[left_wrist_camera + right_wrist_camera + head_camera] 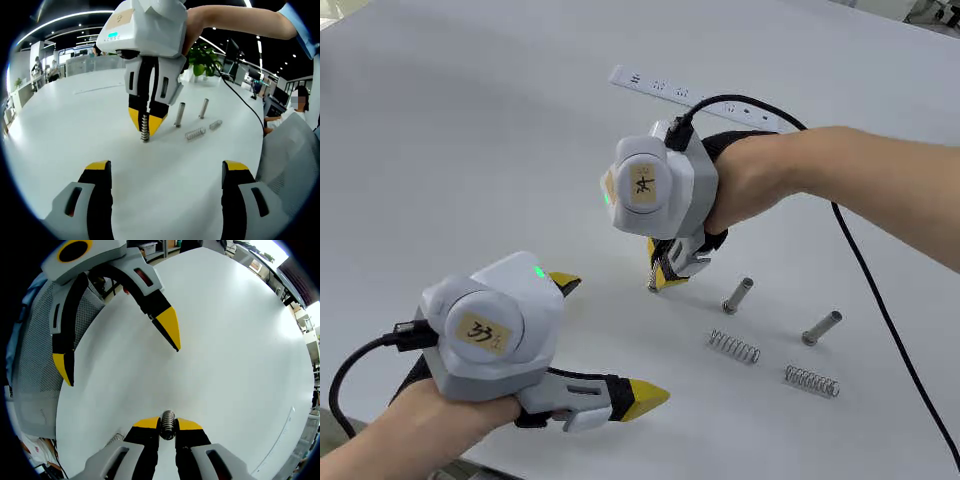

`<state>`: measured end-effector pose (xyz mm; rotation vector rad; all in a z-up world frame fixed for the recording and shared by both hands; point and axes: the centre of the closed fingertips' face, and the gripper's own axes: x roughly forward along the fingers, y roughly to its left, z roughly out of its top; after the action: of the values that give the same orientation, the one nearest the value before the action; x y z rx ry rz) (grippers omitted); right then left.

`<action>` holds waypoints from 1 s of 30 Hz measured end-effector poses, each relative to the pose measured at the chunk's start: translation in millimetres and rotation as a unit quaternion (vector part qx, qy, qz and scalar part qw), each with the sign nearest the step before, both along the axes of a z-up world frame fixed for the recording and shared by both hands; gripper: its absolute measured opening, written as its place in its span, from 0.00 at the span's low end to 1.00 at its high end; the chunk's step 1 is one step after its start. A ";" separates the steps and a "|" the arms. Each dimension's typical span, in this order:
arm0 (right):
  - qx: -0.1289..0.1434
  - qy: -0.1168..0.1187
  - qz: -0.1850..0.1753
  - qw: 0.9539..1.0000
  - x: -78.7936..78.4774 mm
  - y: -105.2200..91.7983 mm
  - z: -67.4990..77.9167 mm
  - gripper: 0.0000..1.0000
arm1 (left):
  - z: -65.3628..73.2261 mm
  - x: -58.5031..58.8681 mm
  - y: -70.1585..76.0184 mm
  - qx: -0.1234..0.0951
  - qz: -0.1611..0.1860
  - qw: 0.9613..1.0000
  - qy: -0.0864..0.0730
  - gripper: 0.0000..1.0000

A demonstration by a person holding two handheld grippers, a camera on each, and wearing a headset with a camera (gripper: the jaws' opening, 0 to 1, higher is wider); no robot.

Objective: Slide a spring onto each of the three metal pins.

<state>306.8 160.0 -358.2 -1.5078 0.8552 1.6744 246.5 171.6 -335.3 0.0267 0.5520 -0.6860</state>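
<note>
My right gripper [660,280] points straight down, shut on a spring [145,129] that stands upright with its lower end on the white table [470,150]. I cannot tell whether a pin sits inside the spring [168,424]. Two metal pins [738,295] [822,327] lie loose to its right. In front of them lie two more springs [734,347] [812,381]. My left gripper [610,340] hovers open and holding nothing at the near left, its yellow fingertips [98,167] aimed at the right gripper [145,122].
A white power strip [660,90] lies at the back of the table. From the right gripper a black cable [880,300] runs across the right side to the near edge. A person sits beyond the table edge in the left gripper view.
</note>
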 end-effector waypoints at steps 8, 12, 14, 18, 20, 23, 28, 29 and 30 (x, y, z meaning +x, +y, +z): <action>0.004 -0.004 0.001 1.000 0.7 -0.4 -9.5 0.20 | -1.2 -2.3 1.4 -0.001 0.001 1.000 0.002 0.90; 0.008 -0.008 -0.002 1.000 2.9 -0.4 -11.5 0.41 | -2.3 -3.4 2.2 0.000 0.001 1.000 0.004 0.90; 0.011 -0.008 -0.003 1.000 3.2 -0.2 -12.2 0.49 | -2.5 -3.4 2.9 0.001 0.002 1.000 0.004 0.90; 0.022 -0.002 -0.008 1.000 1.6 0.4 -11.7 0.59 | -1.5 -2.7 3.7 0.000 0.003 1.000 0.002 0.90; 0.026 -0.001 -0.012 1.000 1.4 0.1 -11.8 0.63 | -0.8 -2.0 3.8 0.000 0.003 1.000 0.001 0.90; 0.037 0.004 -0.006 0.999 -1.6 0.5 -10.8 0.74 | -0.1 -1.0 3.6 0.000 0.003 1.000 0.000 0.90; 0.074 0.008 -0.014 0.997 -3.2 7.2 -5.6 0.95 | 2.2 -0.5 2.0 -0.002 0.000 1.000 -0.003 0.90; 0.081 0.009 -0.012 0.997 -3.7 8.0 -4.1 0.98 | 2.6 -0.4 1.7 -0.003 -0.001 1.000 -0.003 0.90; 0.085 0.008 -0.014 0.996 -3.4 7.9 -3.0 0.99 | 2.8 -0.3 1.6 -0.003 -0.001 1.000 -0.003 0.90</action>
<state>303.4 167.9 -361.2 -1.3634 0.7206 1.6944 246.2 173.2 -332.5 0.0233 0.5436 -0.6888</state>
